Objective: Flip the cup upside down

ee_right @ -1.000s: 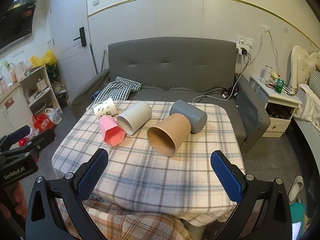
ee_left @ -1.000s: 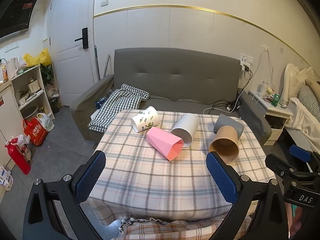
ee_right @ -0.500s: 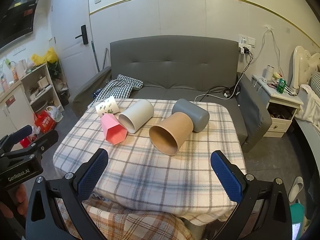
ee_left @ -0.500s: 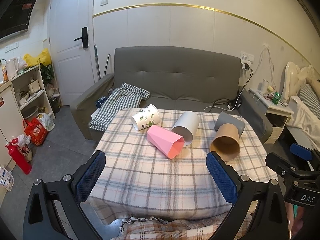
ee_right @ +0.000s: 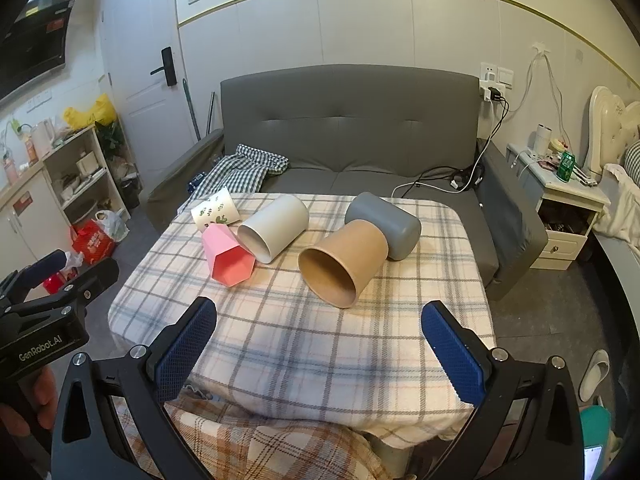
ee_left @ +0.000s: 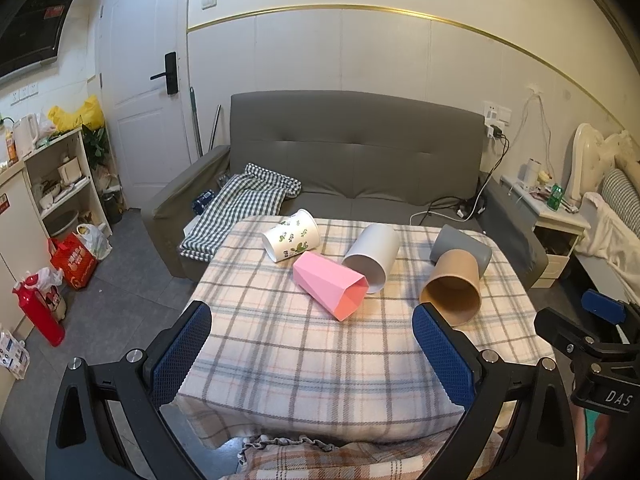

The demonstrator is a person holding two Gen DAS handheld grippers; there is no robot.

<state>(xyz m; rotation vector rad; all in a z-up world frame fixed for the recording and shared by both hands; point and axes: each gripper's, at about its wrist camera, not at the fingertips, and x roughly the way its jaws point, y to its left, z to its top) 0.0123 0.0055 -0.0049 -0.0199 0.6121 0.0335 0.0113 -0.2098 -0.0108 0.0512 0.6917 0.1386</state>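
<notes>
Left wrist view: the left gripper [ee_left: 312,344] hangs with jaws spread wide and holding nothing above a plaid tablecloth [ee_left: 304,360]. Five cups lie on their sides ahead: leaf-print cup [ee_left: 291,235], pink cup [ee_left: 330,285], white cup [ee_left: 372,252], brown cup [ee_left: 454,286], grey cup [ee_left: 460,243].

Right wrist view: the right gripper [ee_right: 320,346] also hangs spread and holding nothing, the brown cup [ee_right: 342,262] nearest, touching the grey cup [ee_right: 386,224].

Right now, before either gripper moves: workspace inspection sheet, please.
Surface: plaid tablecloth covers the table.
Job's things: pink cup, white cup, brown paper cup, gray cup, leaf-print cup, all on their sides.
Clutter: nothing seen on the table besides the cups.
Grippers: left gripper and right gripper open, empty, short of the cups.
Cables: charger cables on the sofa.
Surroundings: shelf, nightstand.
</notes>
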